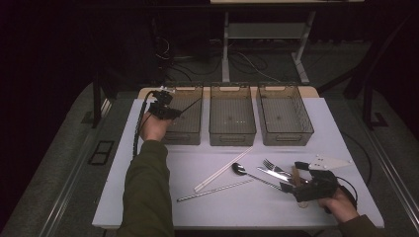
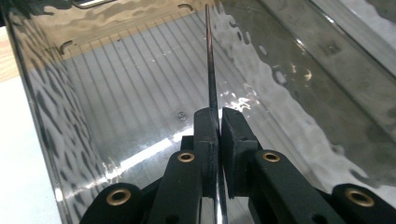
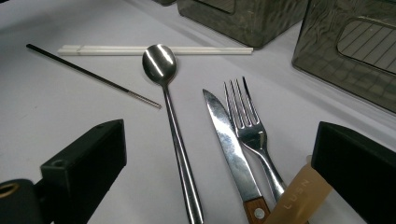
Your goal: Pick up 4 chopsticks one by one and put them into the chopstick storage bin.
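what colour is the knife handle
Brown wood with a small metal rivet on the knife handle, clearest in the right gripper view.

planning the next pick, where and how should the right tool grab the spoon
Grip the spoon on its thin straight handle, near mid-length. It lies flat on the table, bowl pointing away, so come down from above with the right tool straddling the handle crosswise. The knife lies close beside it, leaving little room for that jaw.

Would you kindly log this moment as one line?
left gripper: shut on chopstick, over left bin | right gripper: open, over knife, fork
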Motion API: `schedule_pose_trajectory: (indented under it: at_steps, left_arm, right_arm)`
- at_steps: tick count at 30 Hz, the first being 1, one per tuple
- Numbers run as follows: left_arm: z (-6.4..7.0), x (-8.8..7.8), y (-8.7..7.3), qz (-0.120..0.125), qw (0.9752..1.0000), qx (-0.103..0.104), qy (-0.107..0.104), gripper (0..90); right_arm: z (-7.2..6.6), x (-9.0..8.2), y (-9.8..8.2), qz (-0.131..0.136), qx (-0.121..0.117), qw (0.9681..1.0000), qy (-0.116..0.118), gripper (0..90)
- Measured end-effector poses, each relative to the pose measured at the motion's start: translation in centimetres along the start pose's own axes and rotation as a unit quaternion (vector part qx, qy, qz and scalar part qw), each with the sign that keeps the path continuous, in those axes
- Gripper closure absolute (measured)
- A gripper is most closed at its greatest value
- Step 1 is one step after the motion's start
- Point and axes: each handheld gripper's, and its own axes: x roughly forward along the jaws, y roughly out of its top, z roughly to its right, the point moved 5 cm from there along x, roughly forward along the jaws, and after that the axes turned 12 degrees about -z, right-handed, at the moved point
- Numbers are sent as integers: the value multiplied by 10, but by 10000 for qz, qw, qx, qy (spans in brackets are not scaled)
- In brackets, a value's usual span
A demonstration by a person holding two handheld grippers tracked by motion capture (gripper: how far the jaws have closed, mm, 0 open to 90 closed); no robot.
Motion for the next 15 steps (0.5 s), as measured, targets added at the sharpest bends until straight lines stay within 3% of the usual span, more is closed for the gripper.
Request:
schedule_pose_trajectory:
  at_steps: [3,6,15]
  left_arm:
    - [0,-3,1,118,9998,60,138,678]
    - [1,-7,1,185,9996,113,177,605]
    - [11,-31,2,517,9975,465,-124,480]
  right_arm:
    - [0,0,0,1,1,10000,0,32]
    - [0,0,0,-5,14,10000,4,32]
    - [0,1,0,-26,21,10000,-7,32]
